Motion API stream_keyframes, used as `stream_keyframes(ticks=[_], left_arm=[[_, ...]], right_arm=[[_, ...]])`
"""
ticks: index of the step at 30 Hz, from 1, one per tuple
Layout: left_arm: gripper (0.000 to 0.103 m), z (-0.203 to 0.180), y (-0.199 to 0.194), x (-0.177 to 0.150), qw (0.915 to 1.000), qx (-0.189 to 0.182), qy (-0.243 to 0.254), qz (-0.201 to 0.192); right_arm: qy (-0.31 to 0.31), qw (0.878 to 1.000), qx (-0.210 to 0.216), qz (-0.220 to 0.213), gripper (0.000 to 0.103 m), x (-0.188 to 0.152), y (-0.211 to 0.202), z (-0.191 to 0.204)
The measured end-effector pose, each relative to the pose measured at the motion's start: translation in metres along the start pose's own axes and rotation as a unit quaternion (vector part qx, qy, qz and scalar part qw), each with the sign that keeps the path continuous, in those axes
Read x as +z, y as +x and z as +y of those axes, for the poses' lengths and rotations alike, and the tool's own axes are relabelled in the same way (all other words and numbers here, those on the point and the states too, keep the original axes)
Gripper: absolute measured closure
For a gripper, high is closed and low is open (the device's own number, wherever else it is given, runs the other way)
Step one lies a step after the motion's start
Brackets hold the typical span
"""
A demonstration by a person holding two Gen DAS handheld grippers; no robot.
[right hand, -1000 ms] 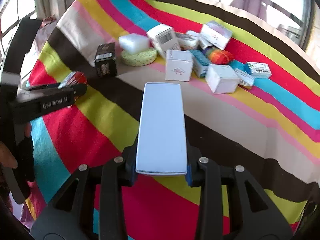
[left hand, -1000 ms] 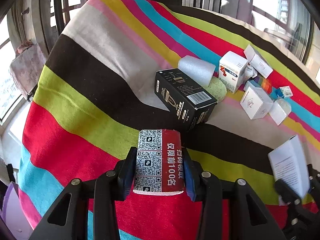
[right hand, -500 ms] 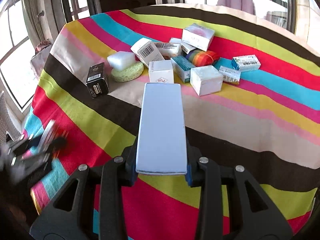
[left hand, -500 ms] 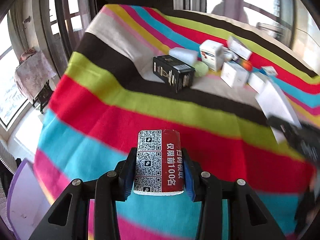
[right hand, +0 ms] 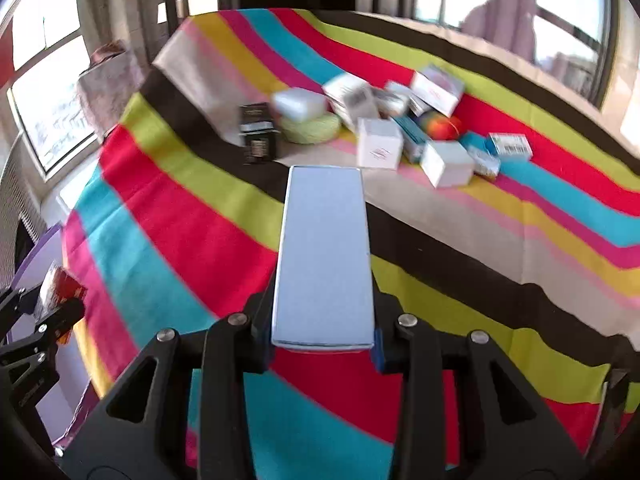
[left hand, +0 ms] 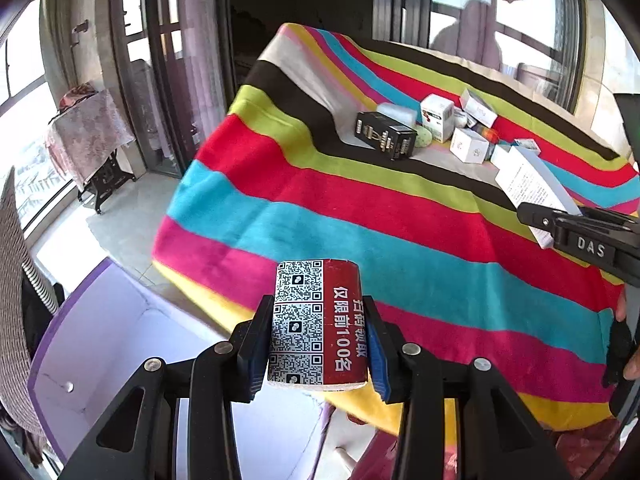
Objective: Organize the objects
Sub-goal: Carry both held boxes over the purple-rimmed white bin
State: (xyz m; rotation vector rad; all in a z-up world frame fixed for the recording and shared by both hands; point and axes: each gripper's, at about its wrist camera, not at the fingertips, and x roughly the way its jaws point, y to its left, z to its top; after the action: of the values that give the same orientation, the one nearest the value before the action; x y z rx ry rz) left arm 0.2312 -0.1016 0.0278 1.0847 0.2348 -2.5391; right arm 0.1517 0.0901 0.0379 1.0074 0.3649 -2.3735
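My left gripper [left hand: 317, 350] is shut on a small red box with QR codes [left hand: 318, 324]. It hangs past the near left corner of the striped table, above a purple-rimmed white bin [left hand: 100, 344]. My right gripper [right hand: 322, 338] is shut on a long pale white box [right hand: 325, 256], held over the red and cyan stripes. The right gripper with its white box [left hand: 532, 192] also shows at the right edge of the left wrist view. The left gripper with the red box [right hand: 60, 292] appears at the far left of the right wrist view.
A black box [left hand: 385, 135], a white foam block [right hand: 300, 103], a green round sponge [right hand: 310, 128] and several small white boxes [right hand: 378, 148] cluster at the table's far side on the striped cloth [left hand: 360, 208]. Windows and a small covered side table [left hand: 86, 132] stand beyond.
My left gripper has drawn back from the black box, across the stripes, off the near left corner and over the bin. The right gripper has pulled back slightly and upward with its white box.
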Motion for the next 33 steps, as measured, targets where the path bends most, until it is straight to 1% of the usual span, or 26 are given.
stream_keyframes(ticks=[3, 6, 11, 18, 22, 24, 30, 33], left_arm=[[0.061, 0.011, -0.001, -0.004, 0.9999, 0.000, -0.014, 0.005], [0.061, 0.026, -0.005, -0.011, 0.9995, 0.004, -0.031, 0.007], [0.061, 0.056, -0.012, -0.025, 0.9977, 0.014, -0.066, 0.010], [0.060, 0.103, -0.021, -0.049, 0.9917, 0.039, -0.121, 0.012], [0.060, 0.128, -0.020, -0.061, 0.9869, 0.053, -0.151, 0.019], [0.060, 0.138, -0.020, -0.066, 0.9845, 0.057, -0.164, 0.020], [0.060, 0.156, -0.023, -0.074, 0.9805, 0.074, -0.182, 0.016], [0.060, 0.167, -0.023, -0.079, 0.9774, 0.081, -0.194, 0.014]], right_arm=[[-0.027, 1.000, -0.001, 0.000, 0.063, -0.001, -0.012, 0.022], [-0.060, 0.998, 0.007, 0.000, 0.063, -0.004, -0.022, 0.046], [-0.120, 0.992, 0.025, -0.002, 0.063, -0.013, -0.035, 0.093], [-0.176, 0.983, 0.049, -0.002, 0.063, -0.017, -0.048, 0.143], [-0.206, 0.974, 0.092, 0.009, 0.063, -0.020, -0.056, 0.178], [-0.226, 0.969, 0.096, 0.009, 0.063, -0.023, -0.056, 0.192], [-0.278, 0.954, 0.111, 0.026, 0.063, -0.038, -0.053, 0.236], [-0.306, 0.944, 0.120, 0.034, 0.063, -0.047, -0.051, 0.258]])
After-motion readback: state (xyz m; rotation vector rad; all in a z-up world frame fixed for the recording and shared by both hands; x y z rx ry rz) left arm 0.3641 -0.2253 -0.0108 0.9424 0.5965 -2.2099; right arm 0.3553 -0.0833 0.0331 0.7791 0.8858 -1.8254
